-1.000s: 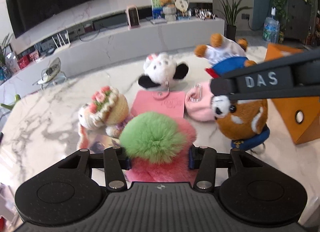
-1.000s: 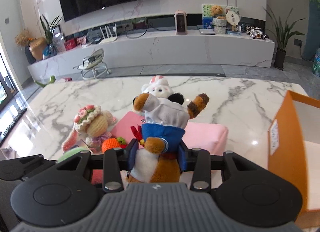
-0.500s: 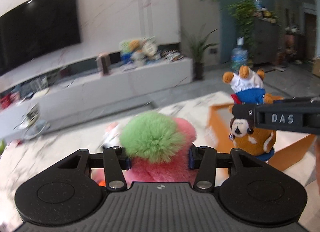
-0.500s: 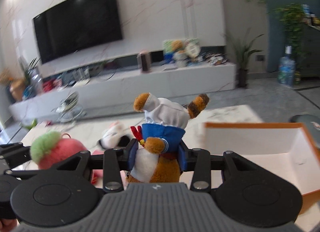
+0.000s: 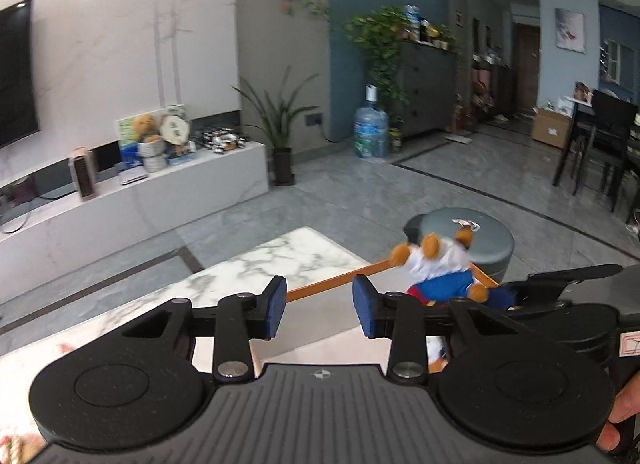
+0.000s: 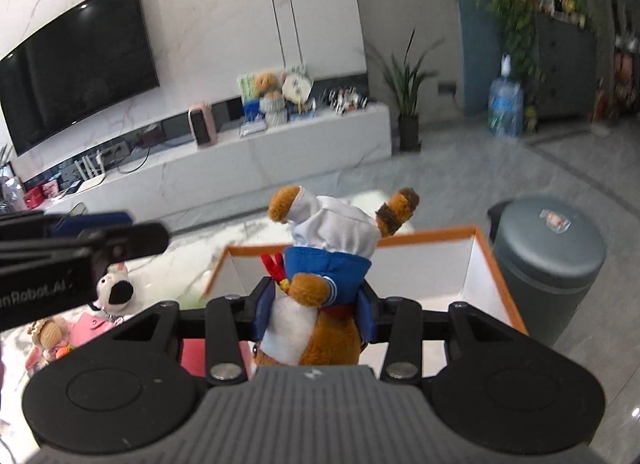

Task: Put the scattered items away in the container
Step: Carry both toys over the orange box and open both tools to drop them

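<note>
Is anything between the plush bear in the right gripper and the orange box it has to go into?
Nothing visible. The right gripper is shut on the plush bear, and the orange box sits open-topped just beyond and below it, white interior exposed. The left gripper is open and off to the side, not in the path.

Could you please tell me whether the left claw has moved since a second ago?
Yes. The left claw, now open and empty, has swung right from the toys on the marble table to the orange box.
</note>
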A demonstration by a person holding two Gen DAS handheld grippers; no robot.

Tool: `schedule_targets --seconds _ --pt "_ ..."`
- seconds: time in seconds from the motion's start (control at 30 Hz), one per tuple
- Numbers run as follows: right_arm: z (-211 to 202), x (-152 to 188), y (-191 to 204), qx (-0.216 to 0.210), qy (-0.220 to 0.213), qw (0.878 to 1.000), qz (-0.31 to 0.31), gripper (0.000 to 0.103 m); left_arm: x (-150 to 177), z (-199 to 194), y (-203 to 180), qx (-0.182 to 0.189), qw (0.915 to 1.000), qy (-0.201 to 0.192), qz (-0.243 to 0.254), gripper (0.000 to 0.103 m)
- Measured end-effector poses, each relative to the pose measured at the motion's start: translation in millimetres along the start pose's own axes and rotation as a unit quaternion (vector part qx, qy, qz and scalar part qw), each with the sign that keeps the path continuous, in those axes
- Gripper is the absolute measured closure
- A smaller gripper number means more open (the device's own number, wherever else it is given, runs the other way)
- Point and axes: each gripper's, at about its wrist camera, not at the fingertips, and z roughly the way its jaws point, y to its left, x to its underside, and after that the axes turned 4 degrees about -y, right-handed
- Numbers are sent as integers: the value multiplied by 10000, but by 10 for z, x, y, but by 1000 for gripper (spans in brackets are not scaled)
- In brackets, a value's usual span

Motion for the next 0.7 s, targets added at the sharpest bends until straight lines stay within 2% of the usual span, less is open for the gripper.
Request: schedule_targets --seconds 0.13,0.27,0.47,0.7 --pt "395 17 -257 -19 604 9977 300 57 21 383 -114 17 9996 291 51 62" --pt "632 76 -452 -112 952 9939 536 58 122 551 -145 7 9986 525 36 62" --pt "830 181 -498 -226 1330 9887 648 59 285 569 -58 -21 9965 831 -101 62" --pt "1024 309 -465 -181 1913 9789 691 60 395 530 19 -36 9953 963 -124 62"
